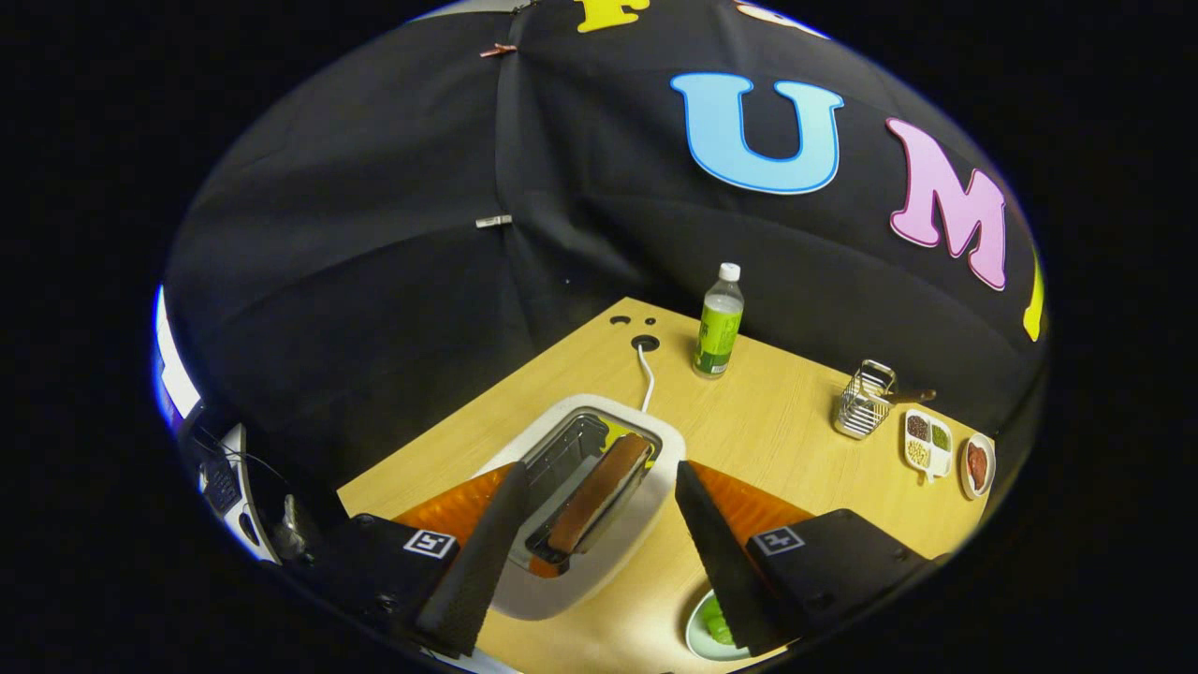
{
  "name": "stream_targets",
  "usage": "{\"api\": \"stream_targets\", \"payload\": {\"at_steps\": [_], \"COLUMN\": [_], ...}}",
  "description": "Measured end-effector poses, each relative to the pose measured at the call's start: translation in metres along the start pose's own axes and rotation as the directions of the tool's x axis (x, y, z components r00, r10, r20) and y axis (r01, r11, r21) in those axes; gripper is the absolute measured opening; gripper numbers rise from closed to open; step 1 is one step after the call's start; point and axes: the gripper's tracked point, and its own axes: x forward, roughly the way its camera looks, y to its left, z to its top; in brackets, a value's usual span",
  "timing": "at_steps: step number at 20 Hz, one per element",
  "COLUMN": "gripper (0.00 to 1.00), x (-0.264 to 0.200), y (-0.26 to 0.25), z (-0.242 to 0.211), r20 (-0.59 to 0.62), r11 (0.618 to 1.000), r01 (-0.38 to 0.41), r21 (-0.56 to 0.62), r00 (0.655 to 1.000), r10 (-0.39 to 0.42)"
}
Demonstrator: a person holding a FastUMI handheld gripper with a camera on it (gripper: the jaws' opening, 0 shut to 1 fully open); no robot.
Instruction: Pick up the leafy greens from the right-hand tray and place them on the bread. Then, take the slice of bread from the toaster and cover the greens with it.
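Note:
A white toaster [655, 468] stands on the wooden table [777, 421], right under my gripper [599, 491]. A brown slice of bread [599, 491] sticks up from its right-hand slot, between my two fingers and apart from both. The left slot looks empty. My gripper is open, one finger [482, 552] on each side of the toaster's top. Leafy greens [716, 622] lie on a small pale plate [694, 637] near the table's front, partly hidden behind my right finger [716, 552].
A green bottle [719, 323] stands beyond the toaster near its white cable [646, 374]. Farther right are a wire basket [863, 401], a divided white dish [927, 442] of seeds and a small dish [976, 465] with something red. An orange mat [749, 501] lies under the toaster.

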Motion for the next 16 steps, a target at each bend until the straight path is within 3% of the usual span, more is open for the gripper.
{"api": "stream_targets", "payload": {"at_steps": [7, 9, 12, 16], "gripper": [0.84, 0.76, 0.45, 0.26], "x": [0.021, 0.025, 0.026, 0.029], "y": [0.005, 0.009, 0.014, 0.012], "z": [-0.009, -0.014, -0.028, -0.026], "r20": [-0.057, -0.067, -0.136, -0.149], "r11": [0.999, 0.998, 0.999, 1.0], "r01": [0.033, 0.03, 0.014, 0.015], "r21": [-0.028, -0.049, -0.039, 0.008], "r00": [0.998, 0.997, 0.991, 0.989], "r10": [-0.034, -0.033, -0.02, -0.014]}}
